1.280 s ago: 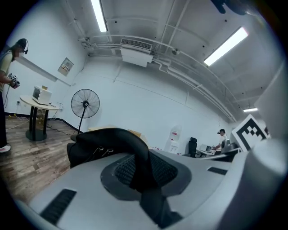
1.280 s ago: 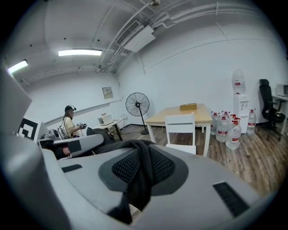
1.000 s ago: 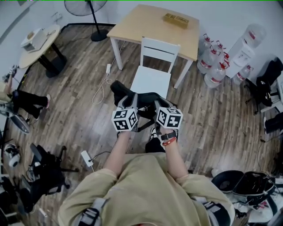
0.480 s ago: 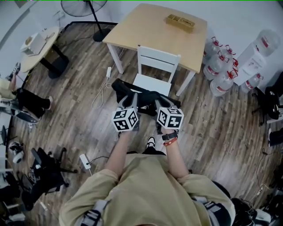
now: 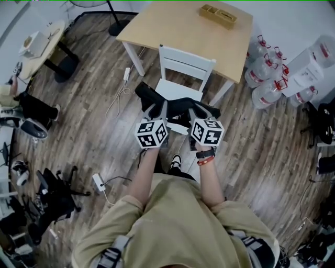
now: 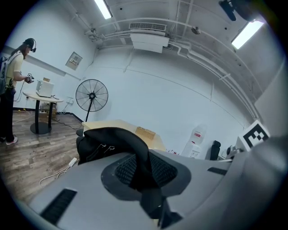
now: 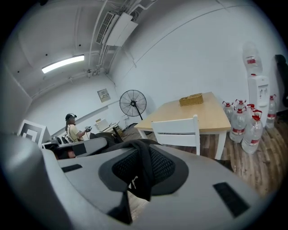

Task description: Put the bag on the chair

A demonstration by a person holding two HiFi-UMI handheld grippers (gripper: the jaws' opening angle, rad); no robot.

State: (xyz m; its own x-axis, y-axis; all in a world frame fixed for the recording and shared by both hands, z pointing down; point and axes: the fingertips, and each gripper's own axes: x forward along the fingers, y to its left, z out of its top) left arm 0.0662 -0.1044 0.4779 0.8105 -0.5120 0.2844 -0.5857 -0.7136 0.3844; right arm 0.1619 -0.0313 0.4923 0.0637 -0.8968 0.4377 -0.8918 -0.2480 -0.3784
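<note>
Near the white chair (image 5: 186,62), the black bag (image 5: 178,106) droops.

The floor (image 5: 89,120) is brown wood planks. Standing on it is a pale rectangular wooden surface (image 5: 178,31) with only a small wooden tray (image 5: 217,15) near its far edge. A white slat-back wooden chair (image 5: 187,64) sits right against the surface's near side. A bunch of clear plastic water jugs with red caps (image 5: 267,90) stand on the floor to the right of the surface, and a white power strip (image 5: 126,74) lies left of the chair.
</note>
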